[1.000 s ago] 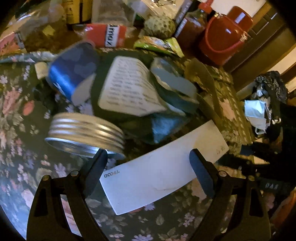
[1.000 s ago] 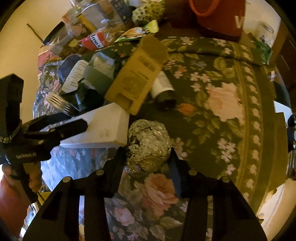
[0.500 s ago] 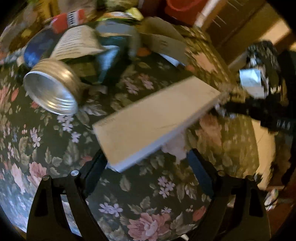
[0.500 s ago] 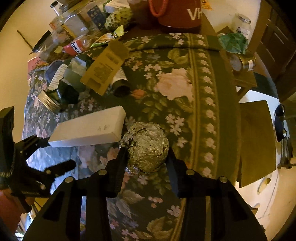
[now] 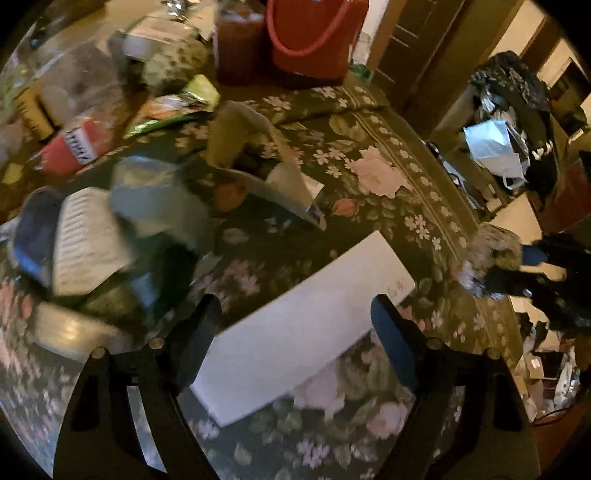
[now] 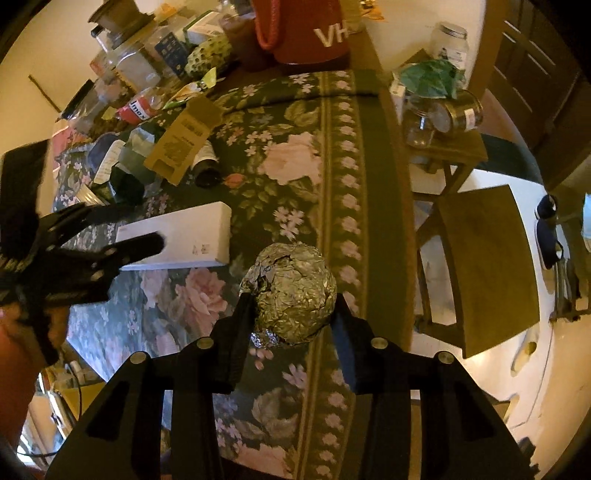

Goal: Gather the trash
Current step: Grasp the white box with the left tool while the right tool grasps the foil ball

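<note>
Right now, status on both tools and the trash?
Right tool shut on foil ball. Left tool closing around white box. Nothing in the way.

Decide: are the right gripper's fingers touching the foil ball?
Touching. The right wrist view shows both fingers pressed against the foil ball, one each side.

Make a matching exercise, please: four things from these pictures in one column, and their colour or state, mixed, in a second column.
Things:
1. foil ball
2. white box
3. red bag
4. wooden stool

States:
A. stands beside the table, on the floor
B. between the closing jaws of the left gripper
C. at the far end of the table
D. clamped in the right gripper

Pairs: 1-D, 2-B, 3-C, 4-A
</note>
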`<state>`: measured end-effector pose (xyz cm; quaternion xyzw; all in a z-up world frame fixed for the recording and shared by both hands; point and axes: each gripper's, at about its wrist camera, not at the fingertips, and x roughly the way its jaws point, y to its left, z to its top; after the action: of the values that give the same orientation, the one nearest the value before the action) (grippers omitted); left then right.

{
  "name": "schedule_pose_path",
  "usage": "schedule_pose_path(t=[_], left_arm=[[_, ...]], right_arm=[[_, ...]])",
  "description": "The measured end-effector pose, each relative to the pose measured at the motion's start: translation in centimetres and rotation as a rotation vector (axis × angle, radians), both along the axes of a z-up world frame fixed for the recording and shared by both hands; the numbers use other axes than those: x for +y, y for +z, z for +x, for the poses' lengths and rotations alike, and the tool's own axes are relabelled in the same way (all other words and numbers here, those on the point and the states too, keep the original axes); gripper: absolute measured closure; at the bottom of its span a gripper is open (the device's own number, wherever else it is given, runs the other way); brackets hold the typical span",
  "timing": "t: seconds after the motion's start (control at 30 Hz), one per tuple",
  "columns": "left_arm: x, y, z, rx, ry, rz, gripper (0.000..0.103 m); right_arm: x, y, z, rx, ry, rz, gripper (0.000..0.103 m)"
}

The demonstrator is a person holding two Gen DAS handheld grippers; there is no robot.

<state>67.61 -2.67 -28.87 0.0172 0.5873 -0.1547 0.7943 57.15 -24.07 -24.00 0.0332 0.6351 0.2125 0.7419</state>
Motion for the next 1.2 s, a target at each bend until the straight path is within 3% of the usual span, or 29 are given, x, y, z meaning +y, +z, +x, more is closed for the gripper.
schedule_pose_path(t=[0.17, 0.4, 0.57, 0.67, 0.8, 0.97, 1.2], left_arm=[[-0.3, -1.5, 0.0, 0.053, -0.026, -0.054, 0.020], [-1.5, -1.3, -3.7, 0.074, -0.059, 0.003, 0.021], [-3.1, -1.5, -7.0, 0.013, -0.079, 0.092, 0.036], [-3.7, -1.5, -7.9, -0.026, -0.039, 0.138, 0.044], [-4.1, -1.6, -8.0, -0.033, 0.029, 0.129, 0.049], [-2.1, -1.0, -8.0, 0.005, 0.109, -0.002, 0.052], [0.4, 3.1, -11.6, -0.071, 0.171, -0.032, 0.052]], right_arm=[[-1.2, 0.5, -0.5, -0.008, -0.024, 0.013, 0.065], [-1.4, 1.1, -0.6, -0.029, -0.027, 0.034, 0.065], [-0.6, 1.4, -0.7, -0.038, -0.009, 0.053, 0.065], [0.2, 1.7, -0.9, -0.048, 0.012, 0.058, 0.065], [0.9, 2.0, -1.3, -0.061, 0.033, 0.062, 0.065], [1.7, 2.9, -2.2, -0.085, 0.045, 0.062, 0.065], [3.3, 5.1, -4.9, -0.145, 0.031, 0.060, 0.065]])
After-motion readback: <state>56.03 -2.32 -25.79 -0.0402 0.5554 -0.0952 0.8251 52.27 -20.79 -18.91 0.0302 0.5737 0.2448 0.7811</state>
